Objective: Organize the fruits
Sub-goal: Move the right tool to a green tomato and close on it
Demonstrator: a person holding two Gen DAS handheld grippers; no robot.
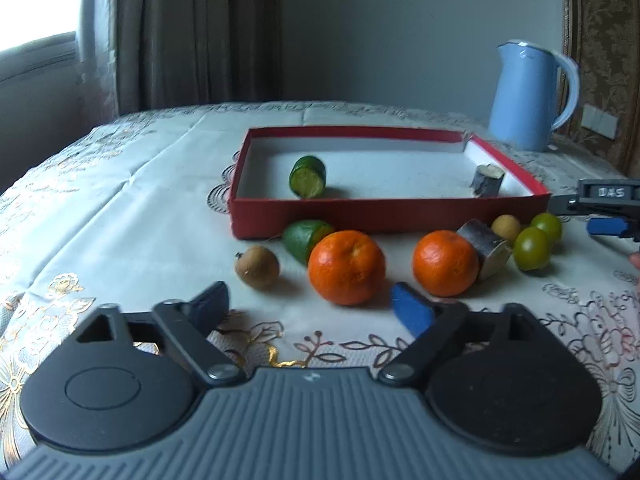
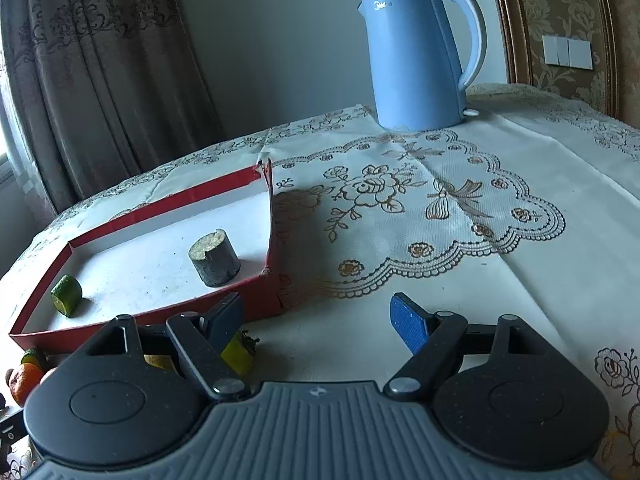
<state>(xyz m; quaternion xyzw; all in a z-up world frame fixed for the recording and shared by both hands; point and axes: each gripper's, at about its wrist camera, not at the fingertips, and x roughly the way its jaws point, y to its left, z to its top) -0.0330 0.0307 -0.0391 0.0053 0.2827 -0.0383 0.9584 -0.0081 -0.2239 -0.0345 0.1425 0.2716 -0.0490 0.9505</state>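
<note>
sitting just ahead of the left gripper, whose jaws stand released and empty, is an orange.

In the right wrist view, a yellow-green fruit sits half hidden behind the right hand-held gripper's left finger. An orange is cut by the left edge. In the left wrist view, the right edge crops that hand-held gripper.

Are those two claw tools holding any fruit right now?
No. The left gripper and right gripper both stand open and empty; the nearest round orange tangerine lies untouched on the cloth.
</note>
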